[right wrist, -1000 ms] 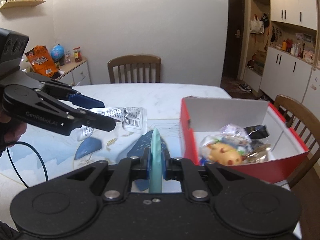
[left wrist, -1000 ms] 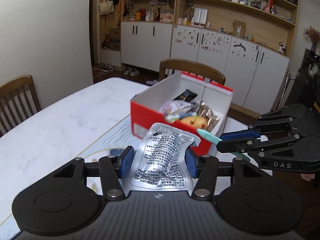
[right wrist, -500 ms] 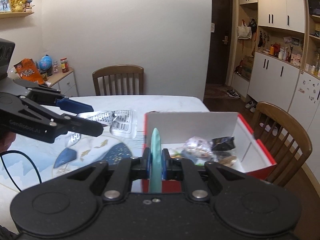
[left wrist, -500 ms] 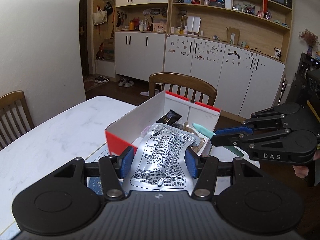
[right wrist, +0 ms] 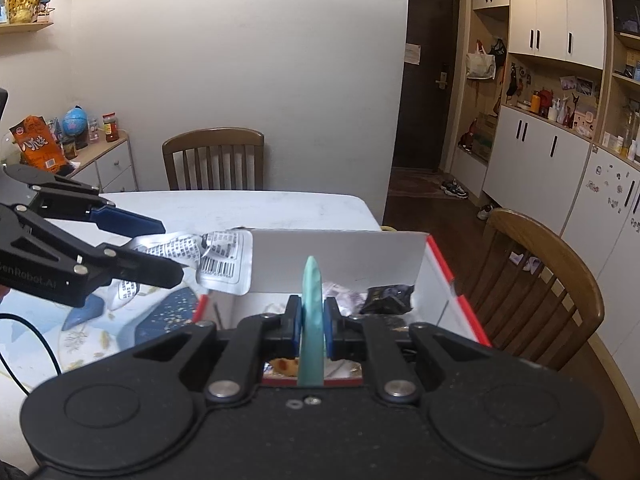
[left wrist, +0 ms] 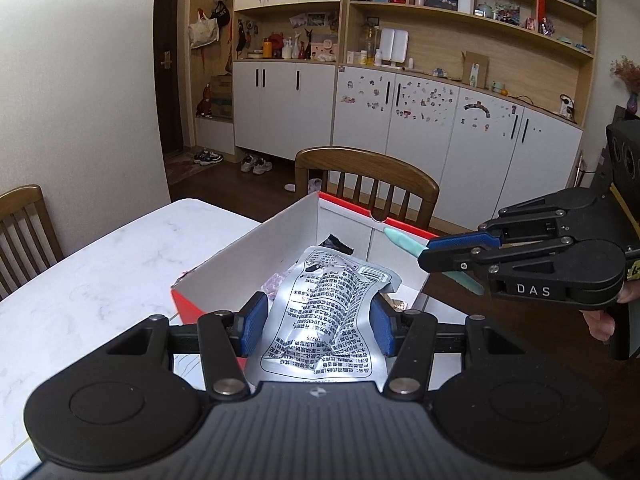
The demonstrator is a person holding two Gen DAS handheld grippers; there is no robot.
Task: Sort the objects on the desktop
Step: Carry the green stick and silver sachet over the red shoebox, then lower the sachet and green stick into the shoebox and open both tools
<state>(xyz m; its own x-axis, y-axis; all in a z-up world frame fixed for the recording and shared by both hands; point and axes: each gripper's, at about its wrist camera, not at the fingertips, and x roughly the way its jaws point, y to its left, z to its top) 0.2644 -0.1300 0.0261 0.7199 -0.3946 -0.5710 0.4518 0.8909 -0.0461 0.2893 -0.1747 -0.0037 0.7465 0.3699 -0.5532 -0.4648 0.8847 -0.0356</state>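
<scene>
My left gripper is shut on a crinkled silver foil packet printed with black text, held over the near end of the red cardboard box. From the right wrist view the same silver packet hangs at the box's left wall. My right gripper is shut on a thin mint-green flat piece standing upright between its pads, above the box. In the left wrist view that mint piece sticks out of the right gripper. A black wrapper and other small items lie inside.
The box sits on a white marble table with a patterned mat beside it. Wooden chairs stand behind the box and at the table's far end. A black cable crosses the mat at the left.
Both grippers have carried their loads toward and over the red box, which now lies directly beneath them. Neither grip has changed.
</scene>
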